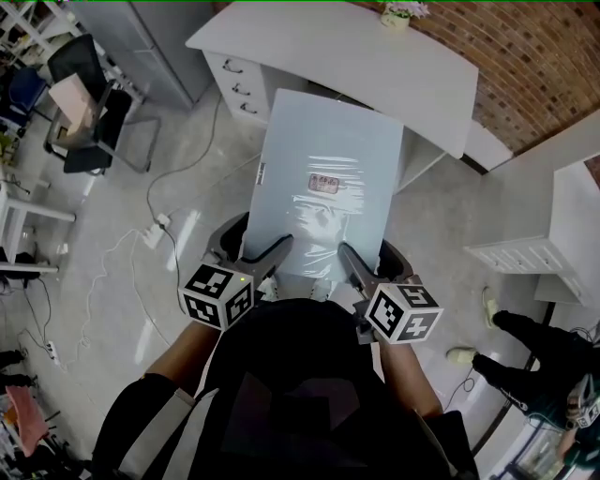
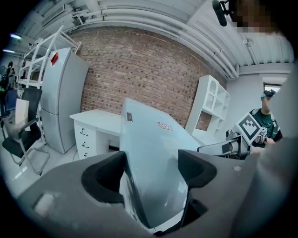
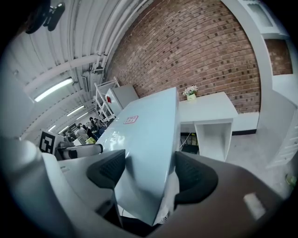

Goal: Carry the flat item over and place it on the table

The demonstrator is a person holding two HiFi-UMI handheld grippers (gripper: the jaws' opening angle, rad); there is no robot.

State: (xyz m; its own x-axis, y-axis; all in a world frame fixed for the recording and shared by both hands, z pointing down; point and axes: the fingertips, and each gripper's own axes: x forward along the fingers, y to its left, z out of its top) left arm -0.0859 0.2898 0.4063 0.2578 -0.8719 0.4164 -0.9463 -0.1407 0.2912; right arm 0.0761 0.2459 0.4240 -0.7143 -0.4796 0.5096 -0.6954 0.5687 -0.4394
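A flat pale blue board (image 1: 323, 178) wrapped in glossy film, with a small red label (image 1: 322, 183), is held in the air in front of me. My left gripper (image 1: 267, 255) is shut on its near left corner and my right gripper (image 1: 359, 264) on its near right corner. In the left gripper view the board (image 2: 149, 148) runs between the dark pads (image 2: 109, 179) toward a white desk. In the right gripper view the board (image 3: 146, 135) also lies between the pads (image 3: 195, 179). The white table (image 1: 375, 52) stands just beyond the board's far edge, against a brick wall.
A small flower pot (image 1: 398, 13) sits at the table's back edge, and drawers (image 1: 239, 84) are under its left side. An office chair (image 1: 89, 108) and floor cables (image 1: 155, 230) lie left. A white shelf unit (image 1: 553, 225) and another person's feet (image 1: 497, 323) are right.
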